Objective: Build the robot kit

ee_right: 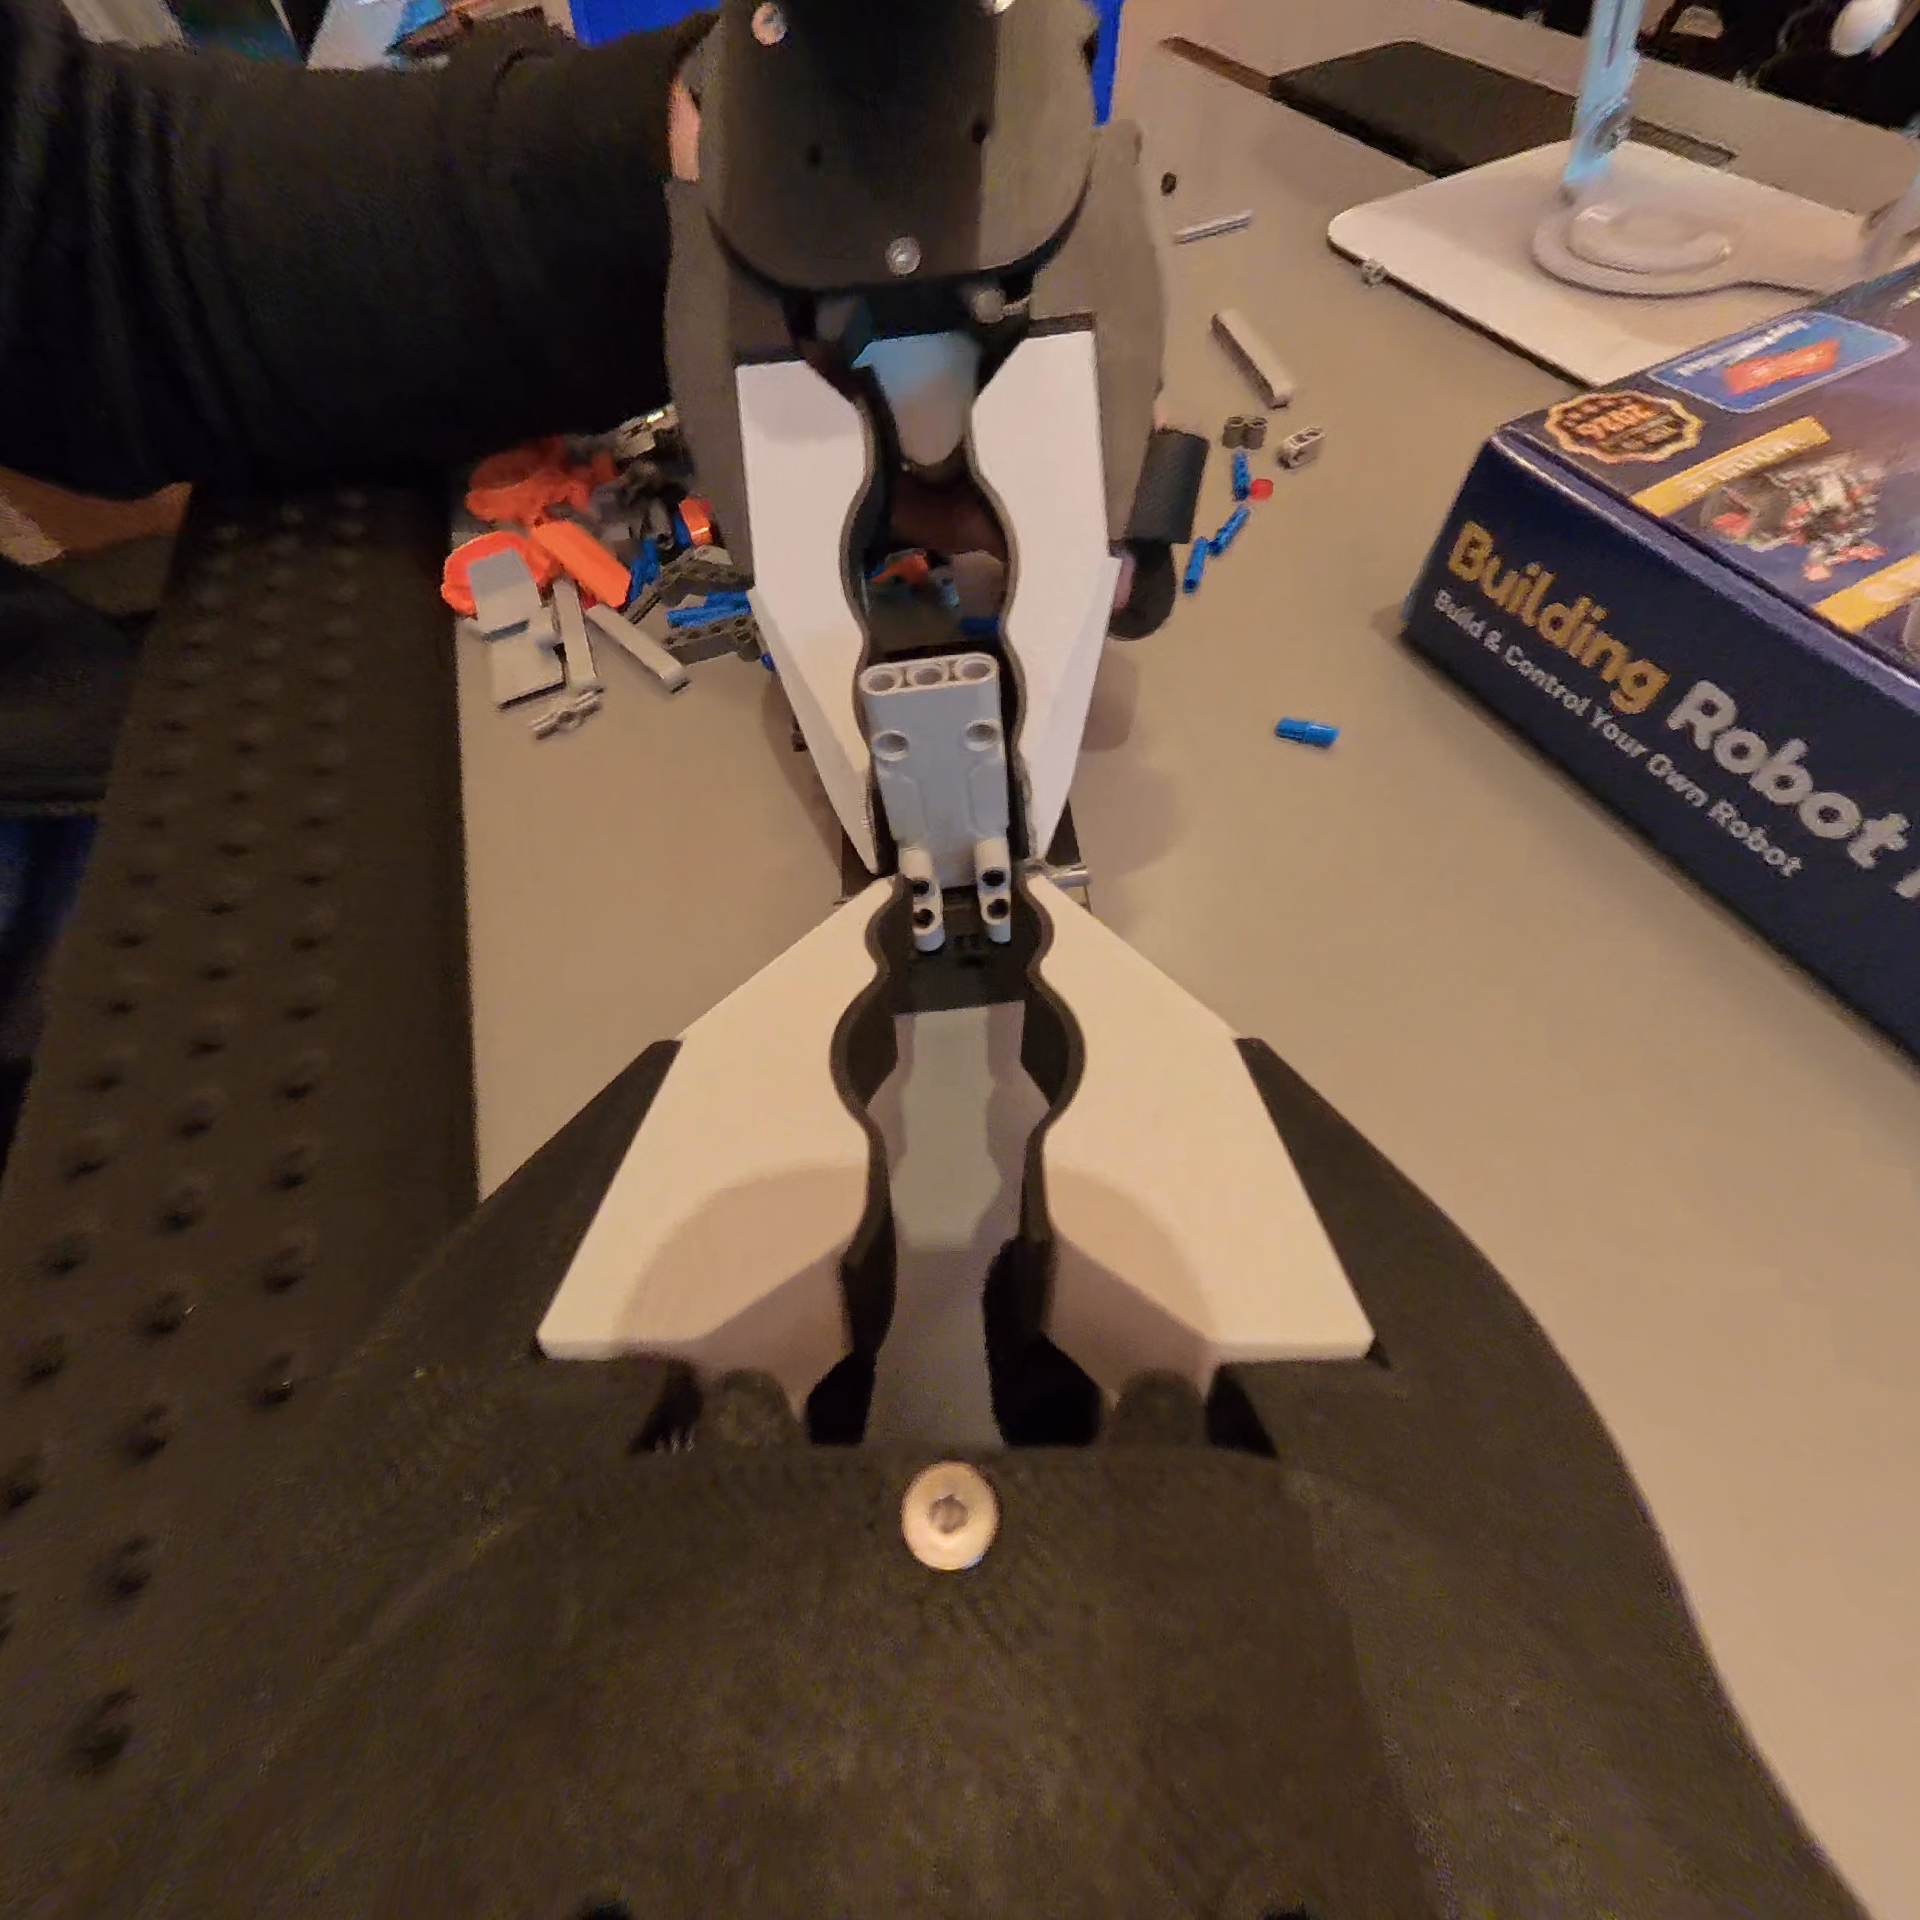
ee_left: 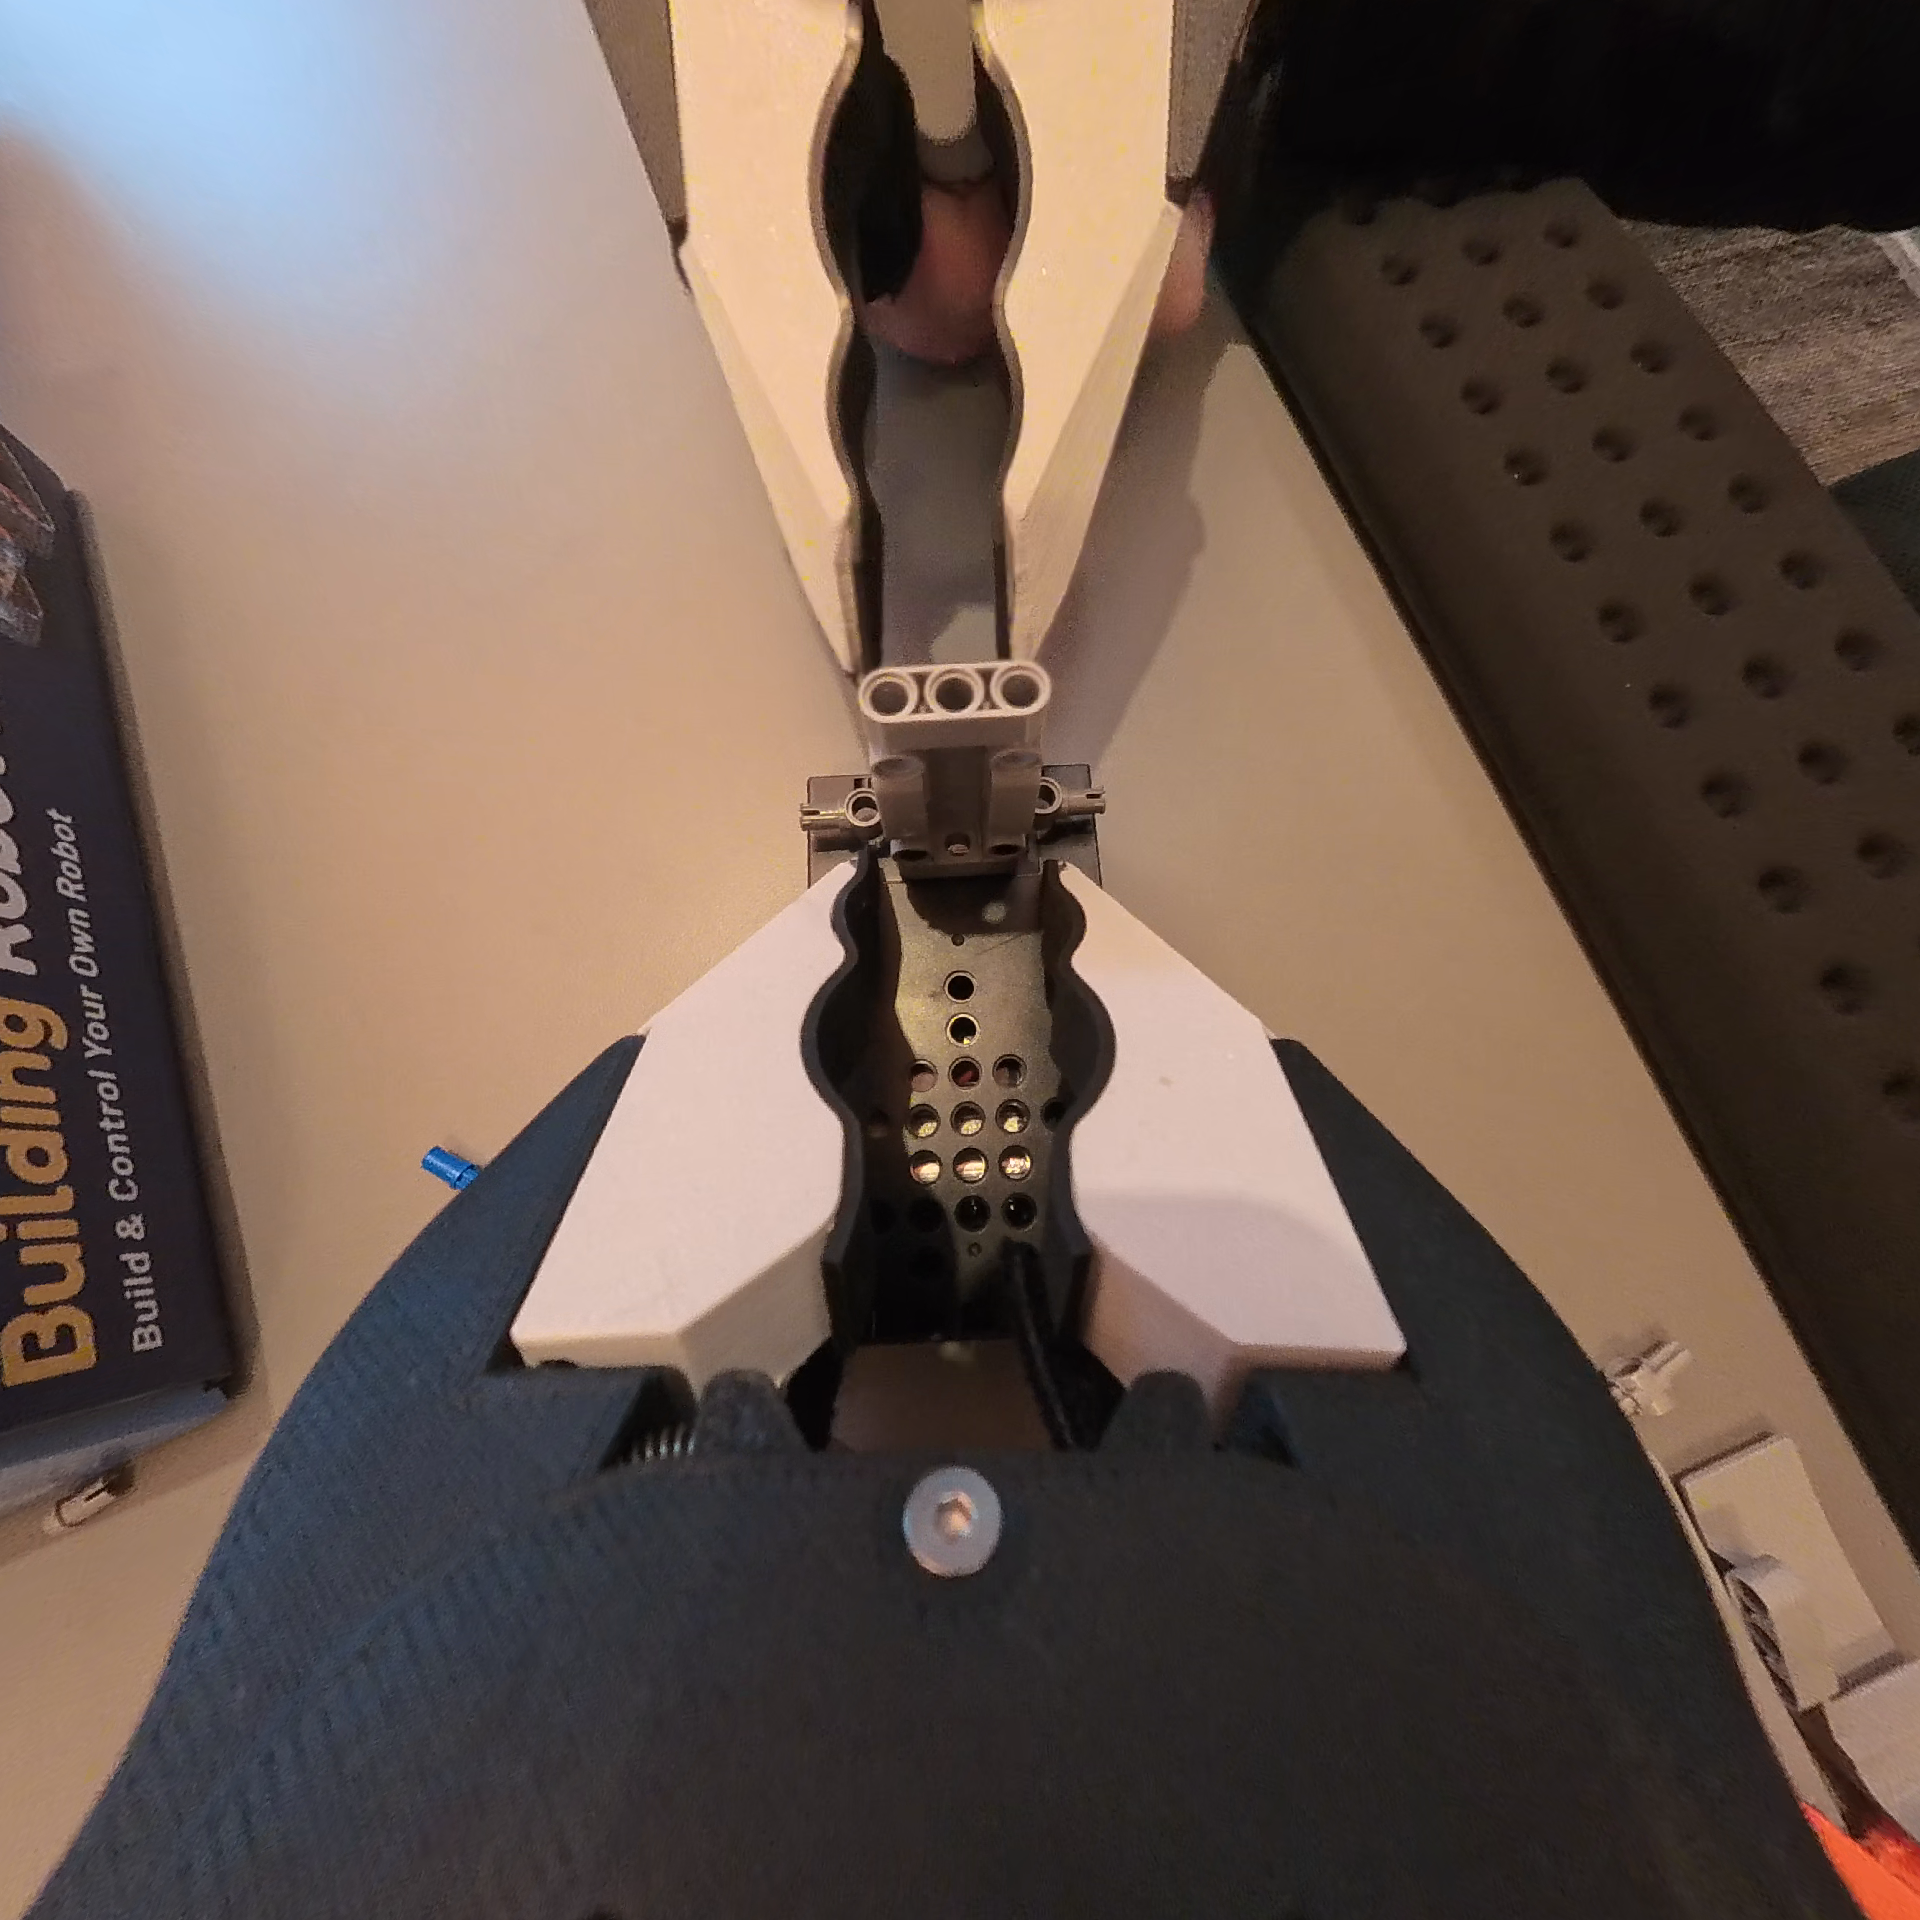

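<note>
left tongs (ee_left: 956, 868): clamped on black perforated block (ee_left: 966, 1039) | right tongs (ee_right: 956, 904): narrow around grey connector (ee_right: 935, 769), grip unclear | lettered blue box (ee_right: 1621, 623): right of right tongs

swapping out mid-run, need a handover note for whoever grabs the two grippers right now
Left gripper: shut on the black perforated block.
Right gripper: shut on the light grey three-hole piece, tip to tip with the left.
Contact: the grey piece's pronged end meets the block's end between the tips. Whether it is pushed home cannot be told.
On the table: pile of loose parts behind the left gripper, blue pin and blue box on the other side, dark perforated mat along the edge.
</note>
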{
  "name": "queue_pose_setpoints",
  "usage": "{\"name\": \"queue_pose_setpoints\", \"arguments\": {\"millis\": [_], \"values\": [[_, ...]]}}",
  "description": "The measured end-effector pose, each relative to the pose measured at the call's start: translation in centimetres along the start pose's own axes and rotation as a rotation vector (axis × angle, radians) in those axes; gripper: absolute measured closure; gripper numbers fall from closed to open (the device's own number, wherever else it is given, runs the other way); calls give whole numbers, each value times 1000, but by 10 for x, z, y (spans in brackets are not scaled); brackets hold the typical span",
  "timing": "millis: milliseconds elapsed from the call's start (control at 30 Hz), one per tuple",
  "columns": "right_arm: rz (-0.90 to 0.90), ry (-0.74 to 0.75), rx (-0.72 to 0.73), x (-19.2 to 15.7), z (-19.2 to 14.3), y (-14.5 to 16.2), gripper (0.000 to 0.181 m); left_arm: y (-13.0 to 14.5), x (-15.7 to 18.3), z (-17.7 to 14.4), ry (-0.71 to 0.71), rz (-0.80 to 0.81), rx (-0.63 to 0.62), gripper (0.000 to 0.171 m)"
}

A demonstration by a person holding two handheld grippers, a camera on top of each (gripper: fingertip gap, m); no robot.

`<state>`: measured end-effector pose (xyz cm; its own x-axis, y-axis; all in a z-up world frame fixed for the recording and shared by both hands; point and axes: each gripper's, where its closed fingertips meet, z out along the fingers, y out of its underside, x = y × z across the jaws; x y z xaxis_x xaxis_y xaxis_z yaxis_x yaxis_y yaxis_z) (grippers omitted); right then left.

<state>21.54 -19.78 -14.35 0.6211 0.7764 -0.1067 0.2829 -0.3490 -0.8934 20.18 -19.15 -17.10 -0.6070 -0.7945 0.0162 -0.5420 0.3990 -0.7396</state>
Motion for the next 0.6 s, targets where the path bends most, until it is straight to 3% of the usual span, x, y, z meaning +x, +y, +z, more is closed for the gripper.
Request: {"name": "queue_pose_setpoints", "arguments": {"millis": [167,267,533,600], "values": [[-57,55,-89,5,12,11,181,0,0,0,7,-9,10,142],[-69,74,-124,6,14,14,181,0,1,0,13,-11,13,141],[-61,95,-126,5,15,13,181,1,2,0,15,-17,18,142],[-40,51,-61,-2,11,2,181,0,2,0,18,-18,19,141]]}}
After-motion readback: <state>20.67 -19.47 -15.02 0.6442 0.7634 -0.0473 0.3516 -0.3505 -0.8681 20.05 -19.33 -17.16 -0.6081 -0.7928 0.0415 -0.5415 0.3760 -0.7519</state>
